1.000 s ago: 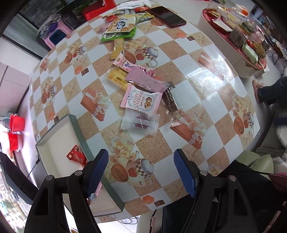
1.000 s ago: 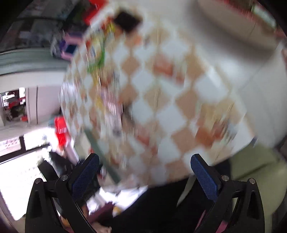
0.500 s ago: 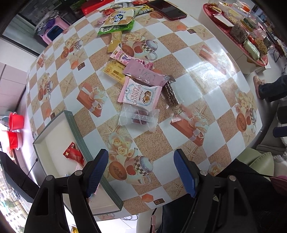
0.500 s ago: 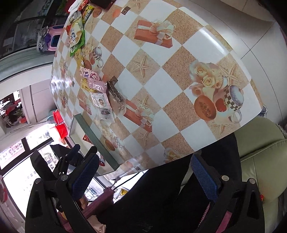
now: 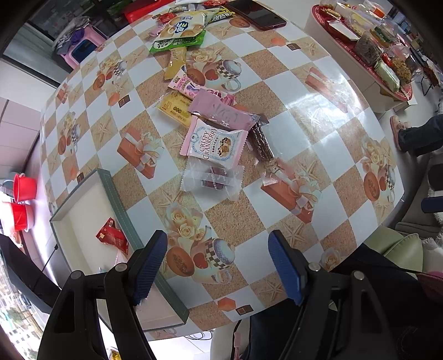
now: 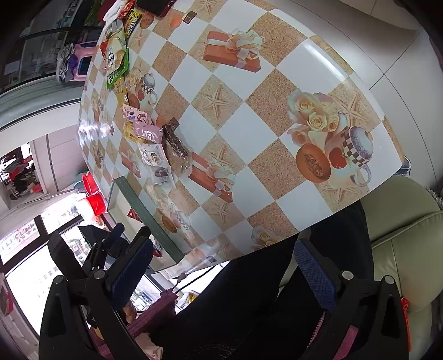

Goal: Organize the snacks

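We hold our left gripper (image 5: 217, 265) above the near edge of the table (image 5: 318, 91), jaws spread wide with nothing between them. Under its left finger sits the tray (image 5: 119, 199), a shallow box with a grey-green rim at the table's near left corner, and inside it lies one red packet (image 5: 112, 236) close to the right wall.

The rest of the snacks lie in a loose line up the middle of the checked cloth. Nearest us is a clear wrapper (image 5: 211, 178) with a dark sweet inside; touching its far edge is the cranberry pack (image 5: 214, 142), white and pink, partly overlapped by a mauve pack (image 5: 224, 112). A dark bar (image 5: 260, 142) lies just to the right of these, a yellow pack (image 5: 175, 108) to their left. Farther off are a green bag (image 5: 178, 41) and a cream biscuit bag (image 5: 184, 26), with a phone (image 5: 259, 13) beyond them.

Our right gripper (image 6: 221, 272) hangs off the table's near edge, over dark trousers and a pale green seat (image 6: 398, 229) — its jaws are also spread and empty. From that view the tray's rim (image 6: 144, 210) shows at the left, with the left gripper's fingers beside it.
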`<state>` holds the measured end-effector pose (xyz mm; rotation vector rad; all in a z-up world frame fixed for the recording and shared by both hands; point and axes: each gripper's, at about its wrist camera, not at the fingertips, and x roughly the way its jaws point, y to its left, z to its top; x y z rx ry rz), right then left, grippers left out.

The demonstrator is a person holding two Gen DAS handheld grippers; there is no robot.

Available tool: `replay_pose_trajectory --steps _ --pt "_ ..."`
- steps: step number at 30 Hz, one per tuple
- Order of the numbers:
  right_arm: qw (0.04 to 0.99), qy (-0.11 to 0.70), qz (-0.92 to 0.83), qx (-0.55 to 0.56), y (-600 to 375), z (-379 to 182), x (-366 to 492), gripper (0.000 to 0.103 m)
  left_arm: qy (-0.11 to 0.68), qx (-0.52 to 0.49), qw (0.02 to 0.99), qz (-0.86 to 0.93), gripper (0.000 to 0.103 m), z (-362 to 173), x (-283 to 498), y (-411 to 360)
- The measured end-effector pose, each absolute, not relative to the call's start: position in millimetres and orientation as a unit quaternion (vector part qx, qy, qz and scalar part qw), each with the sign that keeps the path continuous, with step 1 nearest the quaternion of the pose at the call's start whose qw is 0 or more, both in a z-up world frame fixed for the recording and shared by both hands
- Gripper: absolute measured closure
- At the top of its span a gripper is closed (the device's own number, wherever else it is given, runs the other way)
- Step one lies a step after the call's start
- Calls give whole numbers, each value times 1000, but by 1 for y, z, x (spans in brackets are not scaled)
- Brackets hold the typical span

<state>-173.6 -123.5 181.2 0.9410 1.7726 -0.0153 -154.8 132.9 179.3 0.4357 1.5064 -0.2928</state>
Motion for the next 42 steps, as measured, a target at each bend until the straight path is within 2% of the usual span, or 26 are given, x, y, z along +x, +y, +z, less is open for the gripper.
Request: replay_pose_trajectory --steps 42 --pt "528 747 -10 404 -125 175 -178 1 682 192 694 -129 25 177 -155 133"
